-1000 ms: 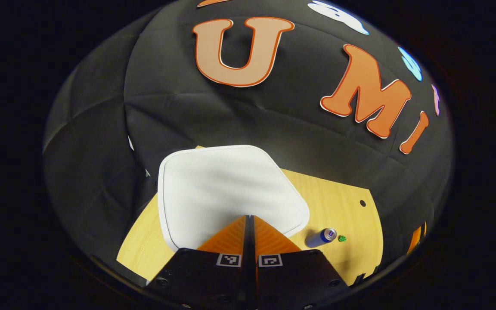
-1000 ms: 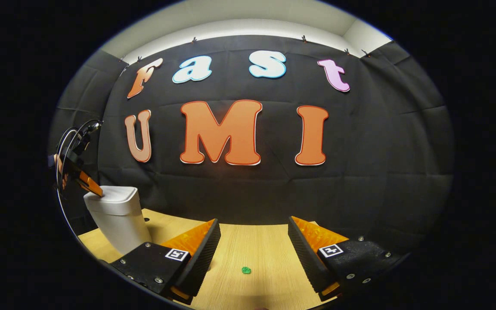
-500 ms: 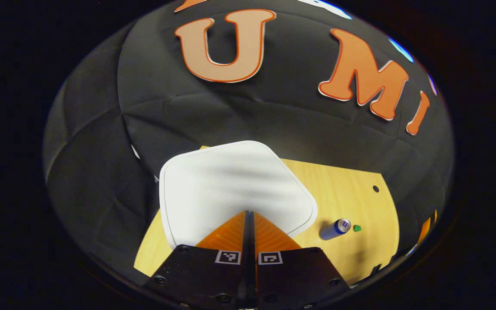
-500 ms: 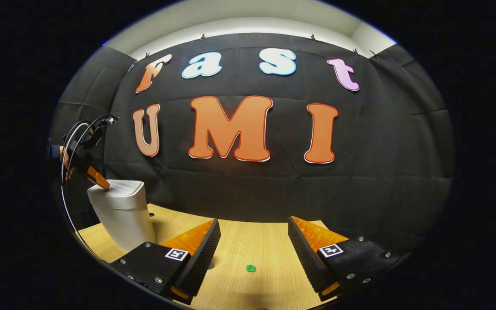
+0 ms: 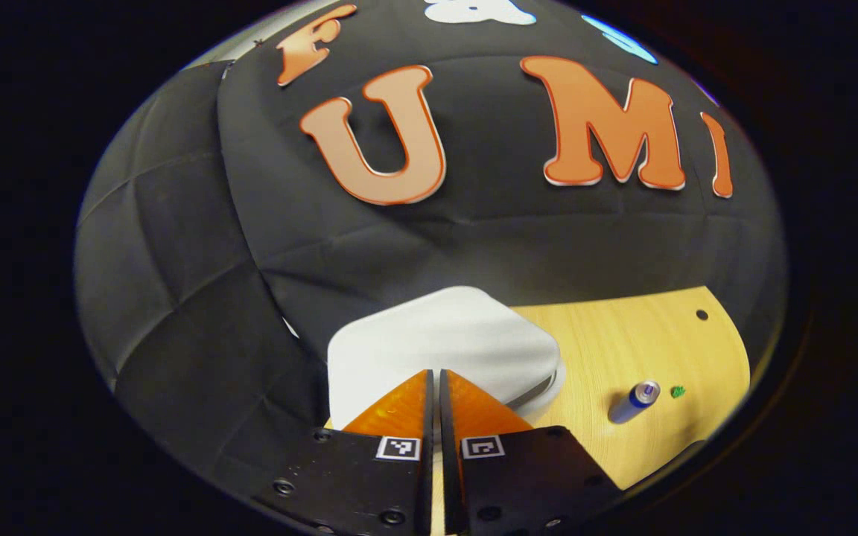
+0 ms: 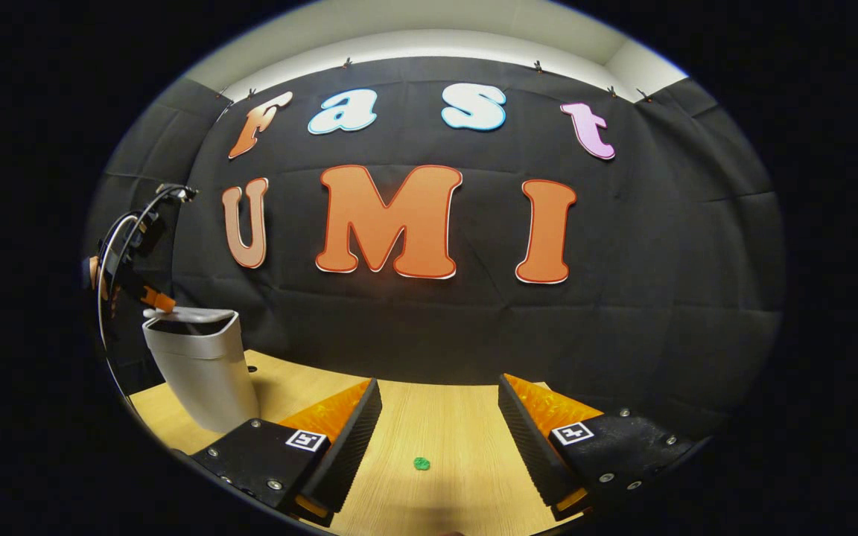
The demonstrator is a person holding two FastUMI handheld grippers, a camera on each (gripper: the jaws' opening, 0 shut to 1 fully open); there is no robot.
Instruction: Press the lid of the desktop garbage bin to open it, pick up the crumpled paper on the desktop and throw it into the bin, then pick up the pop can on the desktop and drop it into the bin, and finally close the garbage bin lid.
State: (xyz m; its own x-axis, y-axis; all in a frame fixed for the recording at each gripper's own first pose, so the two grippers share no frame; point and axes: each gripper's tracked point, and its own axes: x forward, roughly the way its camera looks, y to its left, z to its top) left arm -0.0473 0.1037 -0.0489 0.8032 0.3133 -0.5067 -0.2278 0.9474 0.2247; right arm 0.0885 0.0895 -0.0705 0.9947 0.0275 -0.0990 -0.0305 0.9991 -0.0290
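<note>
In the left gripper view, my left gripper (image 5: pixel 434 376) has its fingers pressed together with nothing between them, tips over the near edge of the white lid (image 5: pixel 440 339) of the bin. The lid is lifted, a dark gap showing under its edge at four o'clock. On the wooden desktop (image 5: pixel 623 335), the pop can (image 5: pixel 633 402) lies on its side at three o'clock from my tips, with the small green crumpled paper (image 5: pixel 677 391) just beside it.

In the right gripper view, my right gripper (image 6: pixel 440 406) hovers with fingers wide apart, holding nothing. The crumpled paper (image 6: pixel 421 464) lies on the desktop between them. The bin (image 6: pixel 202 368) stands at nine o'clock, lid raised, my left gripper (image 6: pixel 157 300) just above it.
</note>
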